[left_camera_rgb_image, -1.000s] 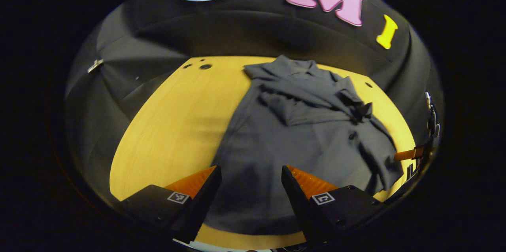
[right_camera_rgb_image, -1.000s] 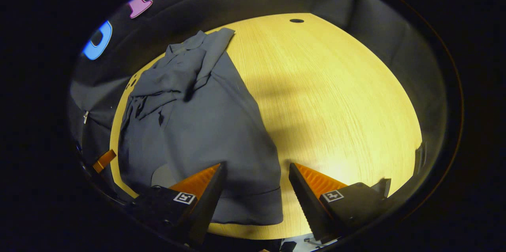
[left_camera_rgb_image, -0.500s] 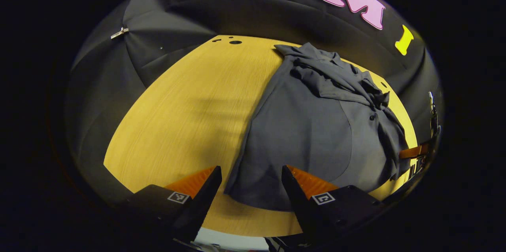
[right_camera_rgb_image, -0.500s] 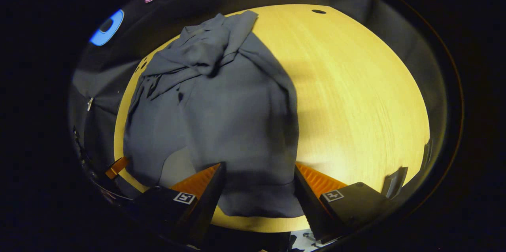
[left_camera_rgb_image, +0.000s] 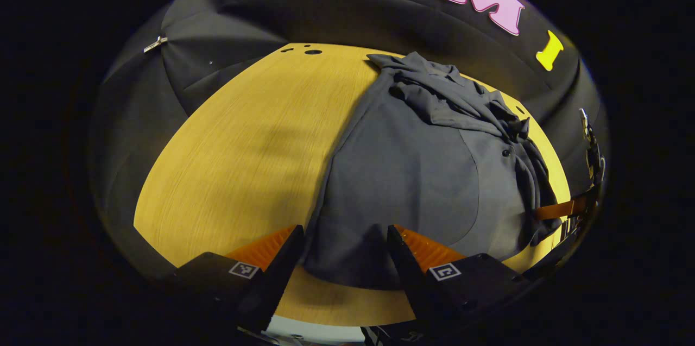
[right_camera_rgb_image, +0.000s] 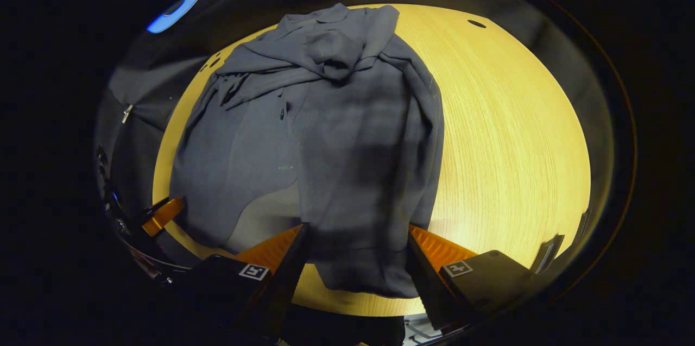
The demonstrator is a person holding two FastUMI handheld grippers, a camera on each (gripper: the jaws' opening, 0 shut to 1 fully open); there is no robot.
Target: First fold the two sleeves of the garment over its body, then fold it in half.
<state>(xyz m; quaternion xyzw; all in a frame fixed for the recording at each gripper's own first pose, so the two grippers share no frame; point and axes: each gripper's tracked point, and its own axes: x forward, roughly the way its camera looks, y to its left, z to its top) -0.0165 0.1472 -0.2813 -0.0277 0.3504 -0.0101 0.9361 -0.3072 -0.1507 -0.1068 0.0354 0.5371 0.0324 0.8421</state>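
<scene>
A dark grey shirt [left_camera_rgb_image: 412, 172] lies spread on the yellow wooden counter [left_camera_rgb_image: 239, 139], its collar end bunched up at the far side and its hem at the near edge, closest to both tools. In the left gripper view, the left gripper [left_camera_rgb_image: 343, 243] hangs over the near left corner of the hem with its fingers spread apart, and the corner of the cloth shows in the gap between them; nothing is pinched. Ahead of that gripper the sleeves [left_camera_rgb_image: 456, 104] look already folded across the chest in a rumpled heap near the collar, though the creases there are too tangled to tell one sleeve from the other. Off to its right, at the far edge of the shirt, part of the other tool [left_camera_rgb_image: 559, 209] pokes in just beside the cloth. In the right gripper view, the right gripper [right_camera_rgb_image: 355, 243] sits over the near right part of the hem [right_camera_rgb_image: 369, 275], its fingers likewise wide apart with the fabric lying between them, and it grips nothing. The shirt stretches away straight ahead of it, the bare counter opening out to its right. To its left, low down, the tip of the left tool [right_camera_rgb_image: 163, 214] shows at the shirt's other near corner. A small dark hole [right_camera_rgb_image: 476, 24] marks the counter far ahead.
</scene>
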